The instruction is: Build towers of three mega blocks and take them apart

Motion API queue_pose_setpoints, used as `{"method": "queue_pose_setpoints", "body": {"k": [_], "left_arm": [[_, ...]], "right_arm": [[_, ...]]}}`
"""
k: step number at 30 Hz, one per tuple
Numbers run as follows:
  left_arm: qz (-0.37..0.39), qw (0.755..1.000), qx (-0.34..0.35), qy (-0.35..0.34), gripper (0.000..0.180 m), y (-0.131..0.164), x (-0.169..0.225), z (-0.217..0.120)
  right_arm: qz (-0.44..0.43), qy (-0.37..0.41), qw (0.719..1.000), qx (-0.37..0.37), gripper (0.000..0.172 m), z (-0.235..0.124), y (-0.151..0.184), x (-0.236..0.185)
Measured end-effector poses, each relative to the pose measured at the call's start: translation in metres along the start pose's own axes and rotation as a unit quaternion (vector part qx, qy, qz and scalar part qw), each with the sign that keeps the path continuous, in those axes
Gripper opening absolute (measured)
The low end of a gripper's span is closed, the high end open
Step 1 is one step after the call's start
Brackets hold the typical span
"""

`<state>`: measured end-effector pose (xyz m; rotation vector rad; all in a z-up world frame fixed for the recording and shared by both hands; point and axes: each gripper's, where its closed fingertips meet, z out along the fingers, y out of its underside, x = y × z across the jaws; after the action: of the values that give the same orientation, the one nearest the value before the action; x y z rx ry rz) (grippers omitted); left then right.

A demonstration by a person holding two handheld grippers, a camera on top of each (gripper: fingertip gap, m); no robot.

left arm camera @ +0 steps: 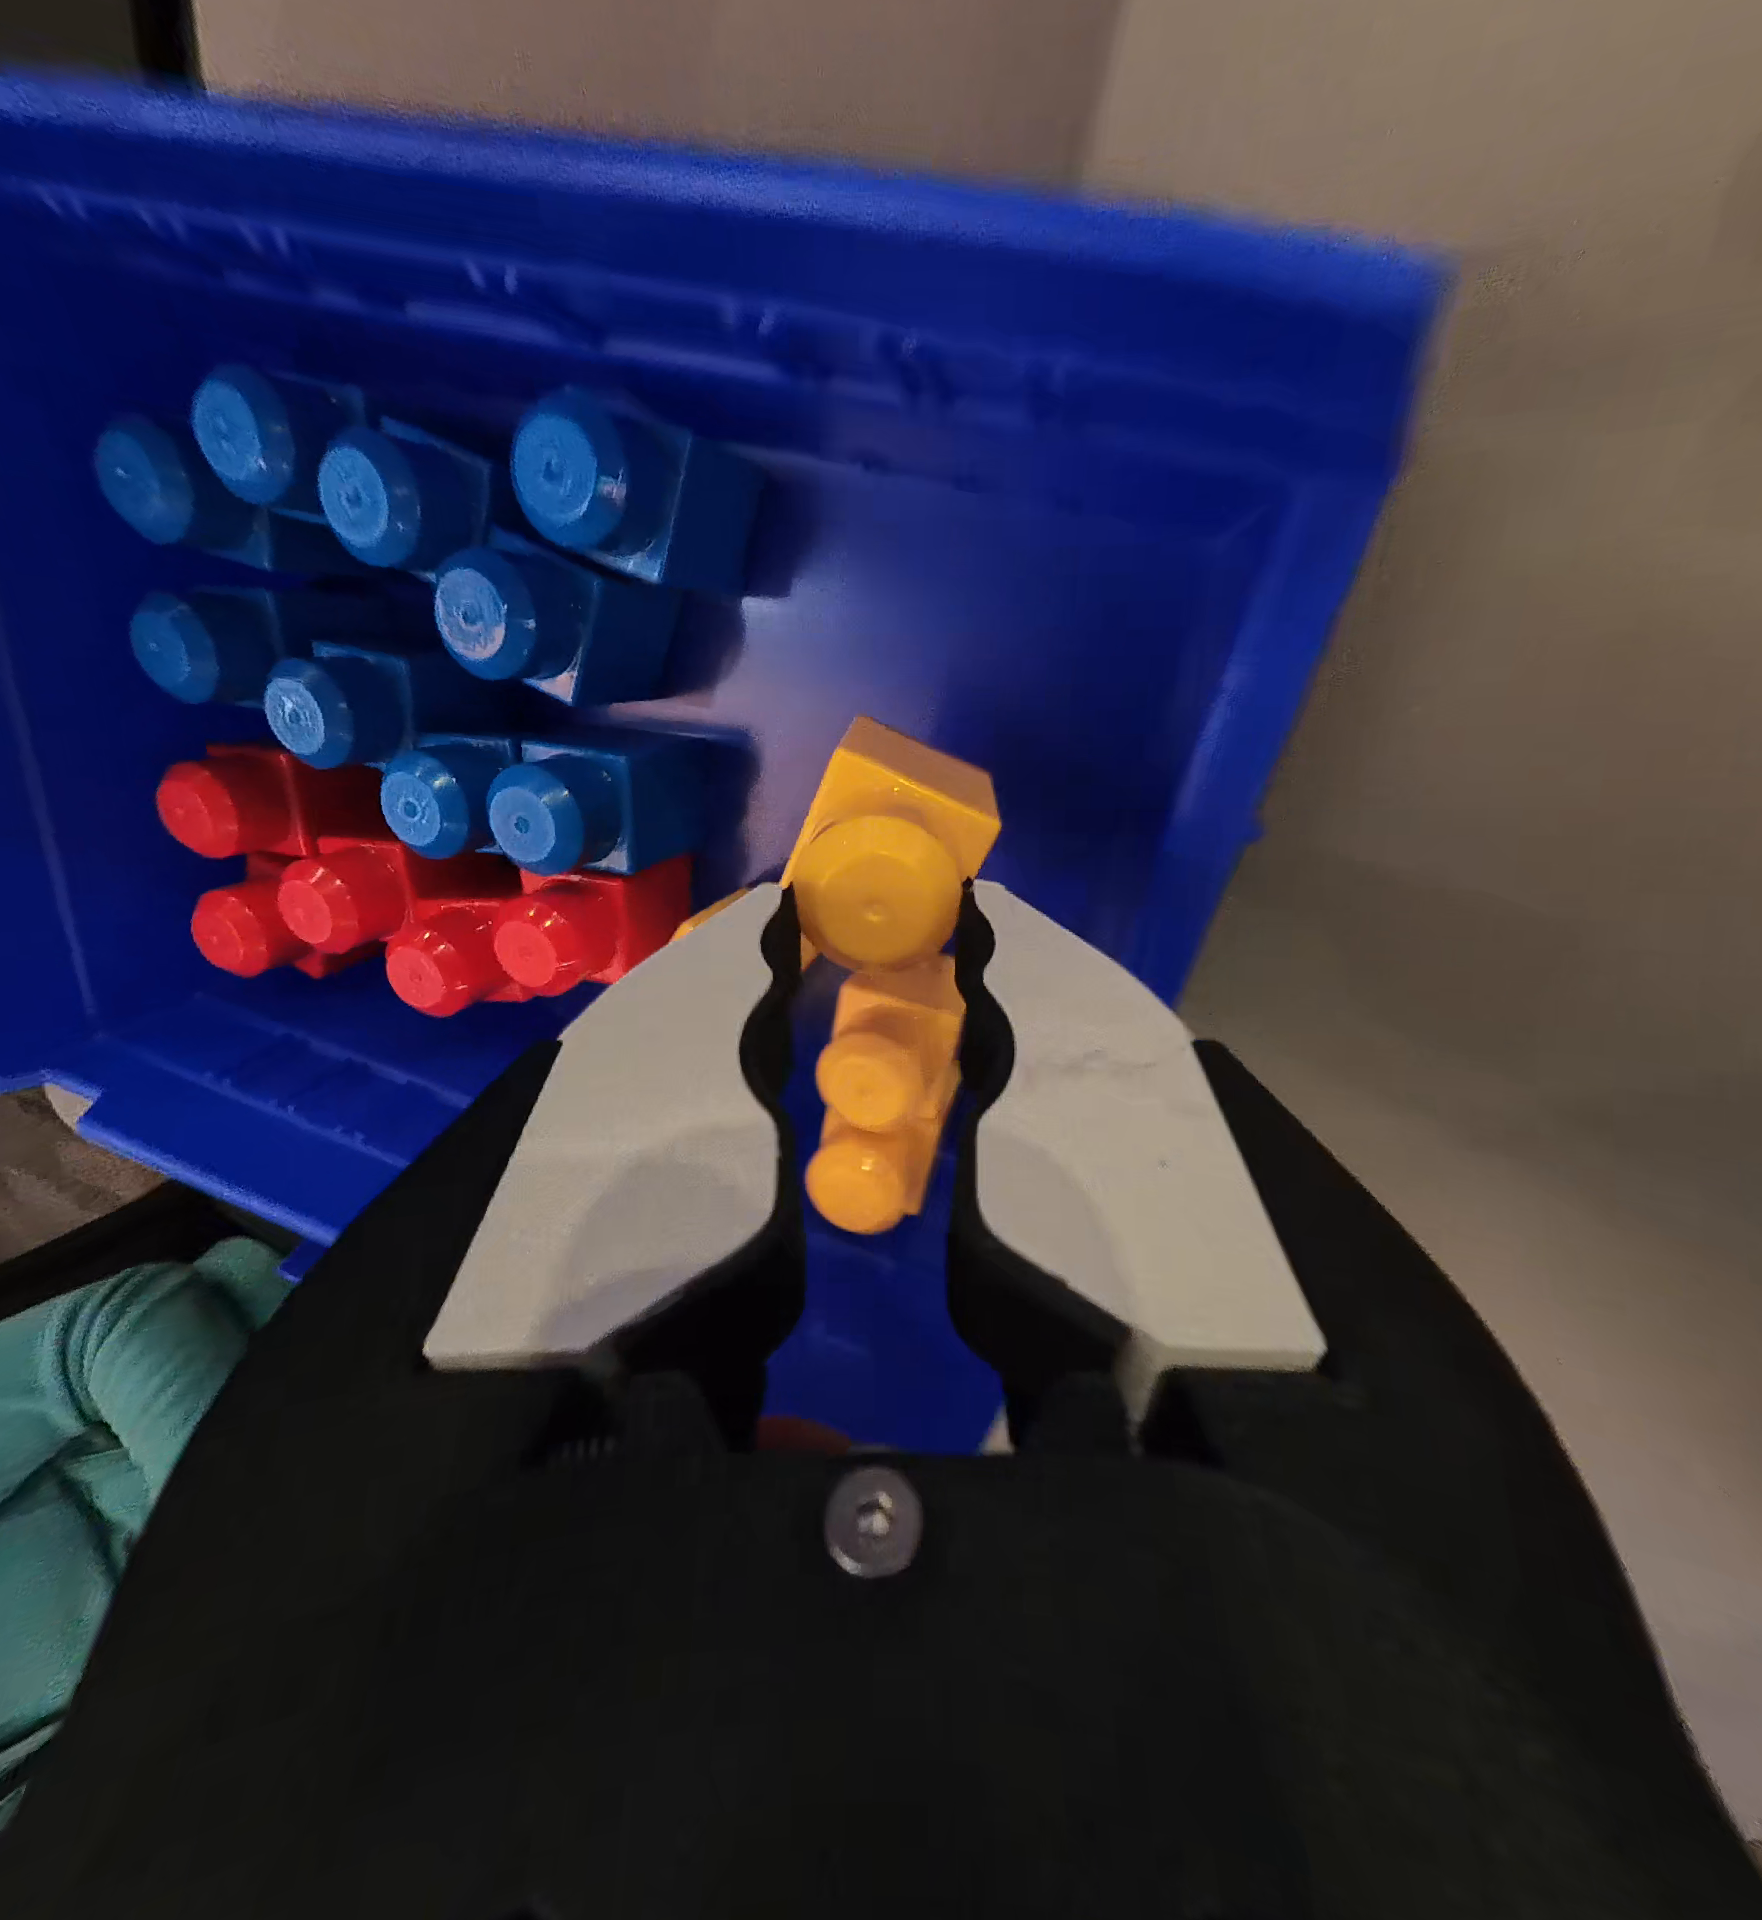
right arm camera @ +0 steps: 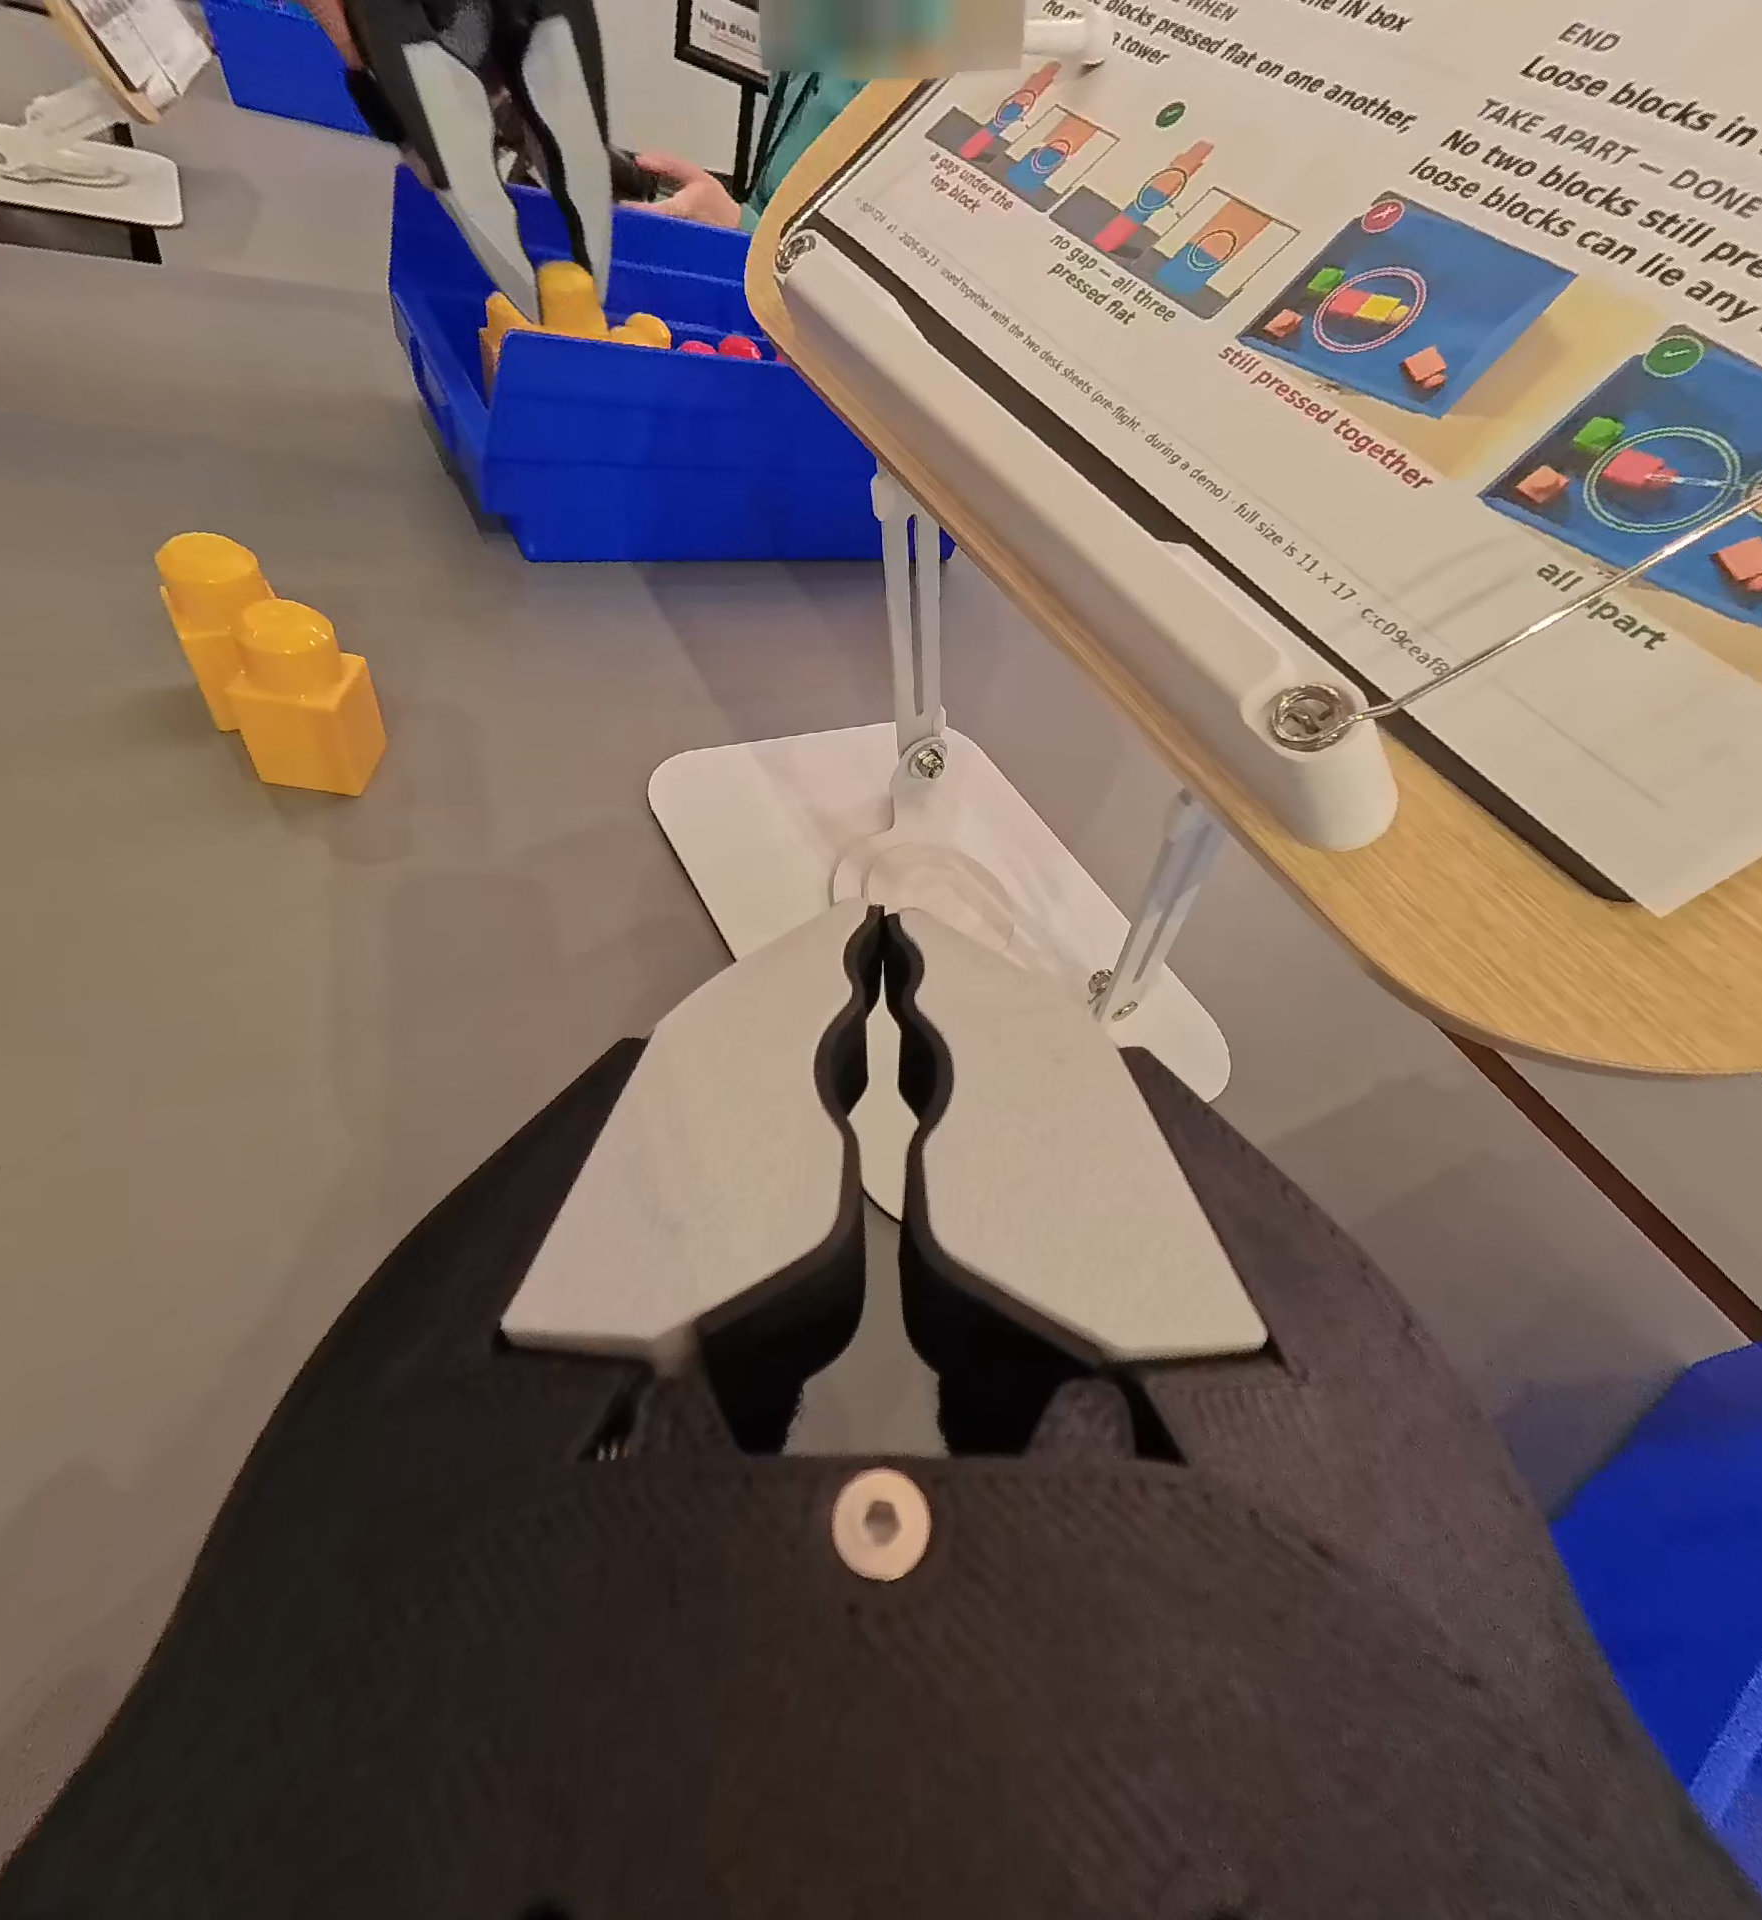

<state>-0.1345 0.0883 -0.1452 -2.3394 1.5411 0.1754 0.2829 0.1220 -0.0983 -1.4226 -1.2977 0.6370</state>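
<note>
Left gripper (left arm camera: 875, 914) is clamping a yellow block (left arm camera: 882, 844) by its round stud over the far blue bin (left arm camera: 1064, 436); right gripper (right arm camera: 882, 925) is sitting closed, empty. Rigid, light, glossy plastic is likely slipping less when pinched by flat sides.

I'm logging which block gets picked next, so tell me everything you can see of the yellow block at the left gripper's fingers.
The yellow block is glossy plastic: a square body with one round stud facing the camera. It sits tilted over the blue bin, above other yellow blocks. The left gripper has its black fingertips against either side of the stud, apparently gripping it. The right wrist view shows the same fingers reaching into the bin.
</note>
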Motion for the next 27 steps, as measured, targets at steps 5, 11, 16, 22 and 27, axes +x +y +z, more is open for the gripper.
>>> {"method": "queue_pose_setpoints", "body": {"k": [5, 11, 16, 22, 27], "left_arm": [[0.011, 0.999, 0.043, 0.024, 0.028, -0.026, 0.058, -0.042], [-0.005, 0.995, 0.053, 0.084, 0.028, -0.056, 0.142, -0.027], [-0.054, 0.989, 0.047, 0.127, 0.028, -0.074, 0.180, 0.001], [-0.084, 0.987, 0.029, 0.134, 0.028, -0.087, 0.189, 0.010], [-0.099, 0.984, 0.046, 0.141, 0.042, -0.089, 0.191, 0.009]], "right_arm": [[-0.001, -0.003, 1.000, 0.001, 0.000, 0.000, -0.001, -0.002], [-0.004, -0.007, 1.000, -0.002, 0.000, 0.002, 0.000, -0.004], [0.001, -0.004, 1.000, -0.007, 0.000, 0.003, 0.003, -0.001], [0.001, -0.006, 1.000, -0.010, 0.000, 0.004, 0.005, -0.002], [-0.001, -0.005, 1.000, -0.007, 0.000, 0.002, 0.003, -0.002]]}}
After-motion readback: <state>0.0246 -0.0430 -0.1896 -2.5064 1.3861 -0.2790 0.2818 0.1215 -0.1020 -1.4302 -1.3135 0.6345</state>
